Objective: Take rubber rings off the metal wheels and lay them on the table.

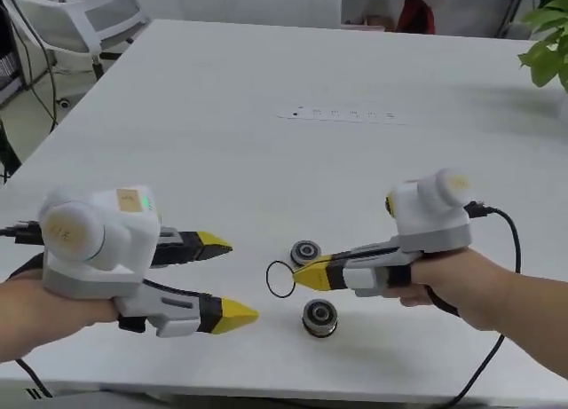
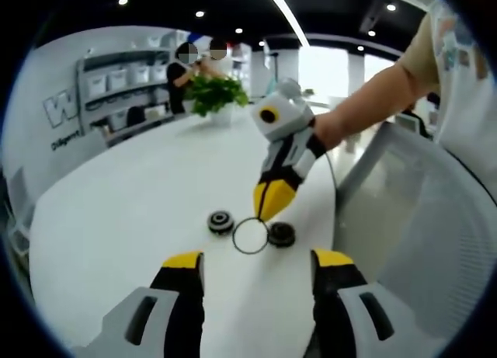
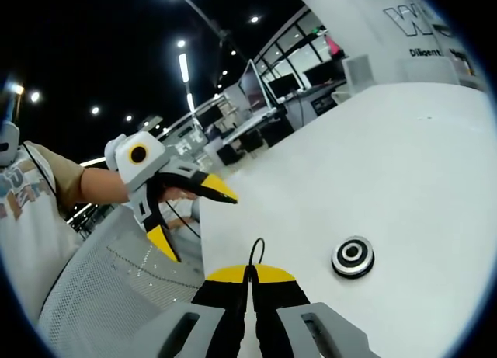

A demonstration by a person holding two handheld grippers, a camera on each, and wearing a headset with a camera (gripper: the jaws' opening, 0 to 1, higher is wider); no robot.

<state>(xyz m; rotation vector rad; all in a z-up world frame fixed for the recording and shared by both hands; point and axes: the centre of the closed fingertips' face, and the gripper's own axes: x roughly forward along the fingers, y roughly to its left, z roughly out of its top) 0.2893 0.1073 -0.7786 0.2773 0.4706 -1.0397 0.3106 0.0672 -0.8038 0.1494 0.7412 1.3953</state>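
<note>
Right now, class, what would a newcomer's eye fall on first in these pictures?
The right gripper, fingers shut on a thin black rubber ring, near the front edge of the white table. One metal wheel lies just behind the ring, a second wheel just in front. The left gripper hovers open to the left.

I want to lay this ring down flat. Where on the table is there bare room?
Bare table runs wide from the far wheel up to the white inset strip. Crowded: the near edge, where the rubber ring, near wheel, left gripper and right gripper bunch.
</note>
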